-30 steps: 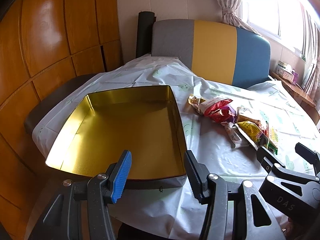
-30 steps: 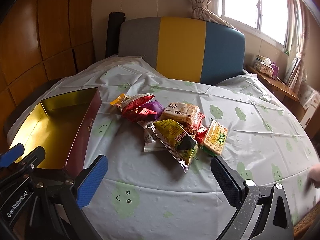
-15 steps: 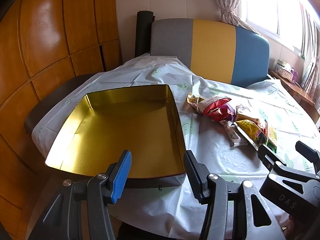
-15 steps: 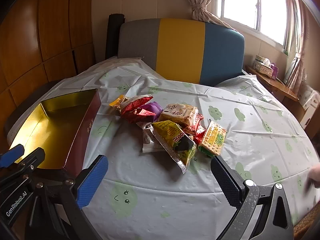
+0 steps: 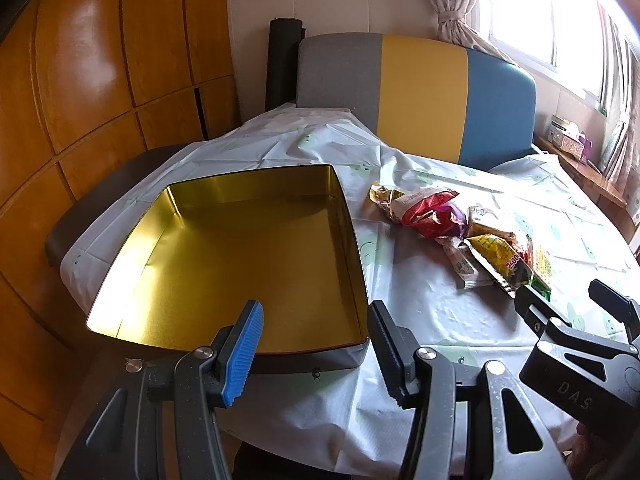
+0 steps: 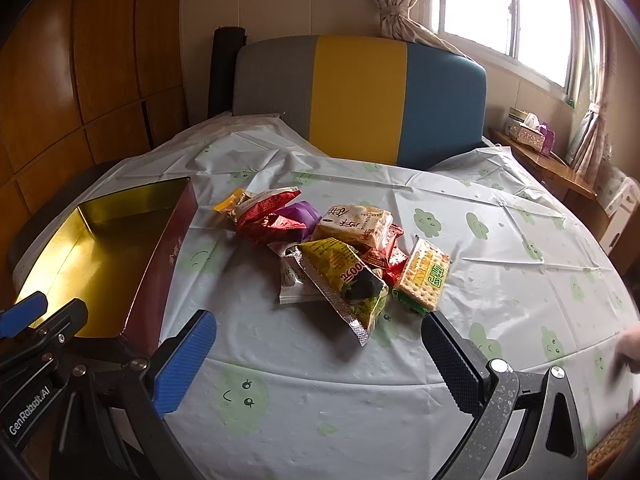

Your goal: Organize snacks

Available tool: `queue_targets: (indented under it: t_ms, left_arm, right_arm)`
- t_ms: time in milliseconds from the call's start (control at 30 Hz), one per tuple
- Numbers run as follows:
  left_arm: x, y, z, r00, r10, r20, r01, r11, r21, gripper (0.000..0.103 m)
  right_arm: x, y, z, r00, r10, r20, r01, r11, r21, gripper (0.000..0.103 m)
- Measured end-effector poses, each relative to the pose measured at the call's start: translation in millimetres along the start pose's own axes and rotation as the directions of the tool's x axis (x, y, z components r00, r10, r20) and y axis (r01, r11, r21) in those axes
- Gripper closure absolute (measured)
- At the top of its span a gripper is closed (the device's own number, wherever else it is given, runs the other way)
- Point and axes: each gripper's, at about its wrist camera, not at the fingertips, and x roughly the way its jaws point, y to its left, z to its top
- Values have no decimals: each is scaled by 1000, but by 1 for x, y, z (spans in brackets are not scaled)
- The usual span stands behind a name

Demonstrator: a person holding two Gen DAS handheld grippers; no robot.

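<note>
An open tin box with a gold inside and dark red walls sits on the left of the table; nothing lies in it. A heap of snack packets lies in the middle: a red bag, a purple one, a yellow-green bag, a cracker pack and a pale biscuit pack. My left gripper hovers open over the box's near rim, holding nothing. My right gripper stands wide open just short of the heap, also holding nothing. In the left wrist view the heap lies right of the box.
A white tablecloth with green faces covers the table. A grey, yellow and blue seat back stands behind it. Wooden panels line the left wall. A tissue box rests on a side ledge. A fingertip shows at the right edge.
</note>
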Motion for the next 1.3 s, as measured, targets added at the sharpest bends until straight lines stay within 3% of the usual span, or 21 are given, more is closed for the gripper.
queue_targets:
  t_ms: [633,800,867,933,1000,1100,1233,1300]
  left_arm:
    - [0,-5,0,1000,-14,-11,14,1000,21,48]
    - [2,-8,0,998,-60,-26,61,998,33,48]
    - [3,-9,3,990,-133,-50,134,991,24,47]
    - [6,-10,7,973,-214,-83,215,977,-1,39]
    - [10,-19,12,954,-275,-116,278,961,5,39]
    - [14,-38,16,954,-273,-126,283,956,72,40]
    - [28,-54,25,907,-371,-200,388,921,50,40]
    - [34,-64,29,903,-375,-211,395,916,64,40]
  right_arm:
    - [4,-6,-3,1000,5,-12,-5,1000,11,0]
    - [7,-11,-1,1000,8,-19,-7,1000,11,0]
    - [10,-18,2,1000,15,-26,-15,1000,18,0]
    - [14,-30,11,999,16,-30,-16,1000,20,0]
    - [19,-48,21,999,19,-41,-18,999,35,0]
    - [30,-84,41,995,35,-89,-30,998,63,0]
    - [49,-133,60,986,59,-158,-43,994,97,0]
    - [62,-153,63,980,58,-190,-38,994,105,0]
